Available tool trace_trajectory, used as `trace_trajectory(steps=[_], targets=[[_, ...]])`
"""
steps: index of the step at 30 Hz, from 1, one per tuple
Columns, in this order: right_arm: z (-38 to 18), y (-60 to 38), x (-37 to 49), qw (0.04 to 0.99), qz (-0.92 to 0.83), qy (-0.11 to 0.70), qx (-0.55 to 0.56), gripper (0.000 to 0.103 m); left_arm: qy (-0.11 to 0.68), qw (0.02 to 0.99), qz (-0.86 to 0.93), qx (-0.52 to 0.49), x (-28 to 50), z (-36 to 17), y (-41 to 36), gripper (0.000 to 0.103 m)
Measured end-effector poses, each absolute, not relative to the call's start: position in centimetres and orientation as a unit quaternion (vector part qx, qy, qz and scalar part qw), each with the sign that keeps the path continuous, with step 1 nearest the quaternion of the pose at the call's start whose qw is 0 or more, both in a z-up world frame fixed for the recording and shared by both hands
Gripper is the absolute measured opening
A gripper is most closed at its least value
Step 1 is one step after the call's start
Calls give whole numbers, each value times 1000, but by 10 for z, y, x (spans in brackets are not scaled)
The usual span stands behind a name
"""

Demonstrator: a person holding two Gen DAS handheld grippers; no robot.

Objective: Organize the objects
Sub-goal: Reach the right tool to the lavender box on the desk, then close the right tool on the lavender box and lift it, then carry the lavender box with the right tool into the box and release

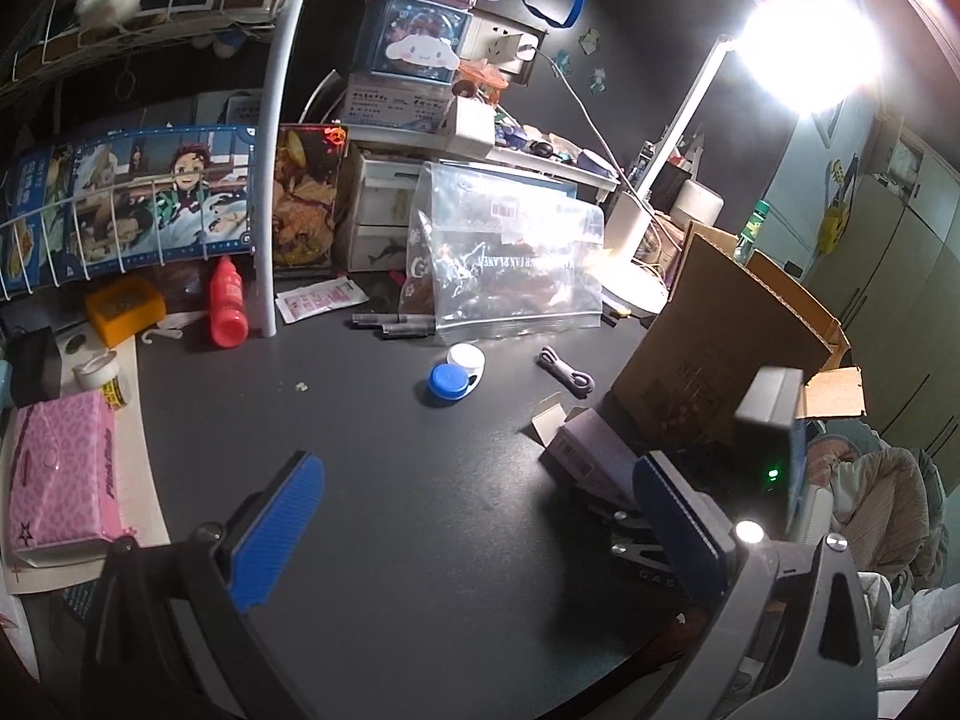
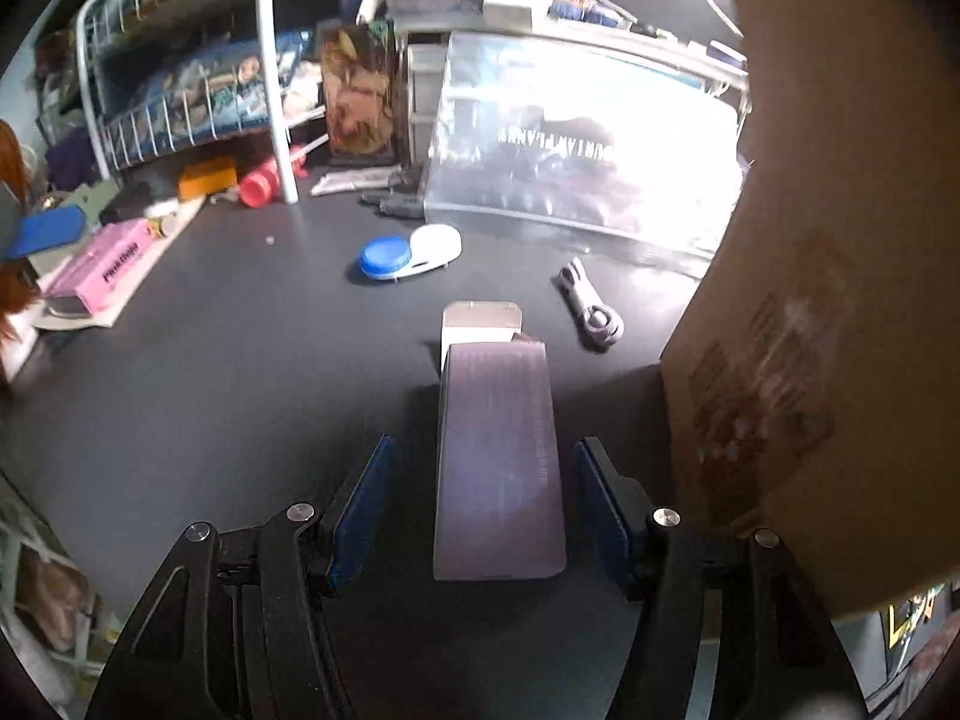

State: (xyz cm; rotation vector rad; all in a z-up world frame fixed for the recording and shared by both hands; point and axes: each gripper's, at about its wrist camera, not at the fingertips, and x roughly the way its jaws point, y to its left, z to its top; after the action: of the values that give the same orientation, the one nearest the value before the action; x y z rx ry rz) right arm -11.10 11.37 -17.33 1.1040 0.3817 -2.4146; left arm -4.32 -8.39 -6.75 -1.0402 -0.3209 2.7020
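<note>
Desk surface [image 1: 420,540]: broad bare dark patch, near and centre, passable between the left gripper's [image 1: 474,534] wide-apart fingers.

Right side blocked by upright cardboard box [image 1: 708,360]; small purple carton [image 2: 498,468] lies just beside its wall, between the right gripper's [image 2: 483,510] parted pads, not touched by them.

Mid-desk obstacles: blue-and-white contact lens case [image 1: 453,375], coiled cable [image 1: 567,373]; open lane between them.

Far edge closed off by clear zip bag [image 1: 504,264], white rack post [image 1: 270,180], red bottle [image 1: 228,312].

Left edge: pink tissue pack [image 1: 60,474].
</note>
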Motion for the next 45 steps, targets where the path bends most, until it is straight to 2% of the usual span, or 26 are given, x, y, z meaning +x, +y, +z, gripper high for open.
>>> trace_trajectory(steps=[1, 2, 3, 4, 11, 17, 22, 24, 30, 32, 45], targets=[[-176, 114, -111, 228, -875, 140, 404, 58, -110, 115, 921, -356, -44, -68, -84, 102], [-179, 114, -112, 233, -871, 136, 411, 53, -110, 116, 920, -356, -44, -68, -84, 102], [-178, 116, -113, 240, -870, 123, 412, 46, -111, 118, 920, -357, -45, -68, -84, 102], [-178, 116, -113, 239, -871, 125, 410, 34, -112, 118, 919, -358, -46, -68, -84, 102], [-173, 103, -103, 289, -859, 147, 397, 34, -108, 130, 916, -365, -51, -66, -79, 102], [-134, 89, -83, 369, -844, 145, 361, 34, -113, 169, 910, -361, -55, -58, -69, 101], [-87, 76, -61, 416, -840, 186, 294, 33, -125, 195, 910, -343, -57, -37, -65, 87], [-71, 74, -54, 428, -838, 200, 273, 33, -135, 210, 908, -335, -58, -28, -64, 75], [-42, 80, -55, 437, -838, 213, 246, 33, -130, 223, 912, -320, -65, 0, -51, 58], [-35, 86, -61, 433, -841, 211, 245, 33, -121, 228, 912, -318, -70, 9, -43, 56], [1, 166, -106, 384, -870, 170, 259, 33, -77, 284, 897, -331, -129, 44, 46, 56]])
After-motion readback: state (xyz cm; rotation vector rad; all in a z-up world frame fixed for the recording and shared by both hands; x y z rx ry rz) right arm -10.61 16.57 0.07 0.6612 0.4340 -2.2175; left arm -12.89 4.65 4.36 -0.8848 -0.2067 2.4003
